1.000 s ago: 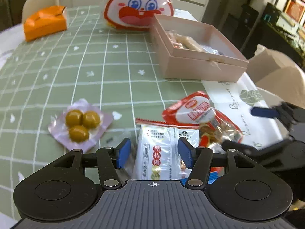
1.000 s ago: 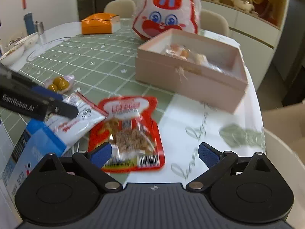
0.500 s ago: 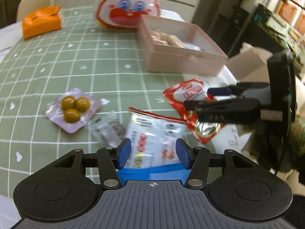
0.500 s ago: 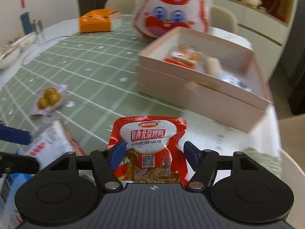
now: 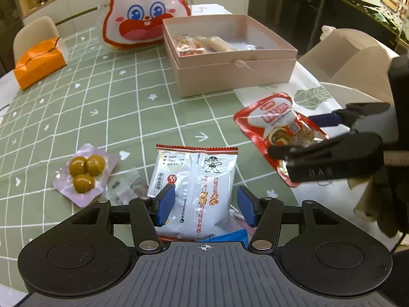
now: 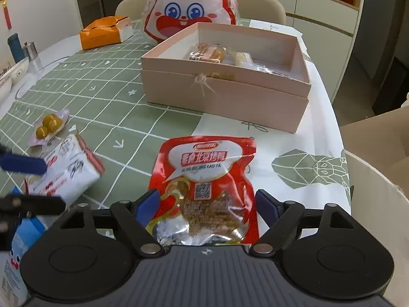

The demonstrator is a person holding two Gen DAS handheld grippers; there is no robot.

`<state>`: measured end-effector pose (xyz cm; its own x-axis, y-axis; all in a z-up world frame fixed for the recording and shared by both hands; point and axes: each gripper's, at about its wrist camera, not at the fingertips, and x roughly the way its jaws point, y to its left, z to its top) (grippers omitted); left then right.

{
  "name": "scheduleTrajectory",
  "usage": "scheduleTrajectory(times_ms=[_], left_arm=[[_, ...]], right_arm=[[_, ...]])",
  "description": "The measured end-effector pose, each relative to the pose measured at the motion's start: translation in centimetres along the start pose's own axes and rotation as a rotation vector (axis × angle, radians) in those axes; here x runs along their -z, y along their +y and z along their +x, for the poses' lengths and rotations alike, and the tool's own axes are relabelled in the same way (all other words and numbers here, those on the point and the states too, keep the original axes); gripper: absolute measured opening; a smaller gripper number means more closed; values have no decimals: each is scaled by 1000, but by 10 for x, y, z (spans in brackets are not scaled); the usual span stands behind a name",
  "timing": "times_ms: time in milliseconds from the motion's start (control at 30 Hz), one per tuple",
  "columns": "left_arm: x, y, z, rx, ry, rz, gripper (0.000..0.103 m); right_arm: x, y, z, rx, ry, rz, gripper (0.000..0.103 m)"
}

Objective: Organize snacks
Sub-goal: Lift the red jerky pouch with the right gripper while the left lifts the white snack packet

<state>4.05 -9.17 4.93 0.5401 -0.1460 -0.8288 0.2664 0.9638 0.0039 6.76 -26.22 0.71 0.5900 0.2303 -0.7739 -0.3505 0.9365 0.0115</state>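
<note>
My left gripper (image 5: 205, 204) is open, its blue pads on either side of a white rice-cracker packet (image 5: 195, 192) lying on the green tablecloth. My right gripper (image 6: 208, 204) is open around the lower part of a red foil snack pouch (image 6: 207, 176); whether the pads touch it I cannot tell. The pouch also shows in the left wrist view (image 5: 277, 125), with the right gripper (image 5: 306, 135) over it. The white packet shows at the left in the right wrist view (image 6: 66, 174). An open pink box (image 6: 225, 97) holding several snacks stands beyond.
A purple pack of three yellow-green balls (image 5: 84, 174) and a small clear packet (image 5: 125, 186) lie left of the white packet. A rabbit-face bag (image 5: 143, 12) and an orange box (image 5: 38, 61) sit farther back. A blue carton (image 6: 15, 243) and an open cardboard box (image 6: 378, 179) flank the near edge.
Both grippers drew back a little and steadied. The white packet now sits squarely between my left pads. My right jaws have opened wider around the red pouch.
</note>
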Motion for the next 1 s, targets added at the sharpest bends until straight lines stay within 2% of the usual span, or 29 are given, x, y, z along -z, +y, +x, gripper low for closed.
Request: scheduleTrajectory(times_ms=[33,67,100,167,233,300,367,533,667,767,1000], left_arm=[[-1,1,1,3,-2,-4,60],[-1,2,1,14,-3,-10,66],[-3,3,3,44,2,-17,78],[-3,7,3,104,11,-37,84],[-3,10,0,108,4,-40,80],[0,12,-6,69,-21,-28,74],[3,14,-8,38,-20,-18,74],[5,21,3,23,25,-40,76],[0,33,16,48,21,-121,82],[-3,40,21,66,9,-169,83],[0,38,22,74,-14,-155,80]], right_arm=[[1,2,0,2,-2,-3,85],[2,3,0,6,-6,-2,86],[3,3,-1,7,-10,5,87],[3,4,0,9,-13,5,89],[4,4,0,8,-16,5,89],[5,5,0,5,-17,2,92],[7,5,0,4,-21,0,95],[14,8,-2,31,-49,27,98],[17,8,-4,34,-51,30,98],[19,9,-6,29,-52,24,99],[24,12,-8,43,-47,50,103]])
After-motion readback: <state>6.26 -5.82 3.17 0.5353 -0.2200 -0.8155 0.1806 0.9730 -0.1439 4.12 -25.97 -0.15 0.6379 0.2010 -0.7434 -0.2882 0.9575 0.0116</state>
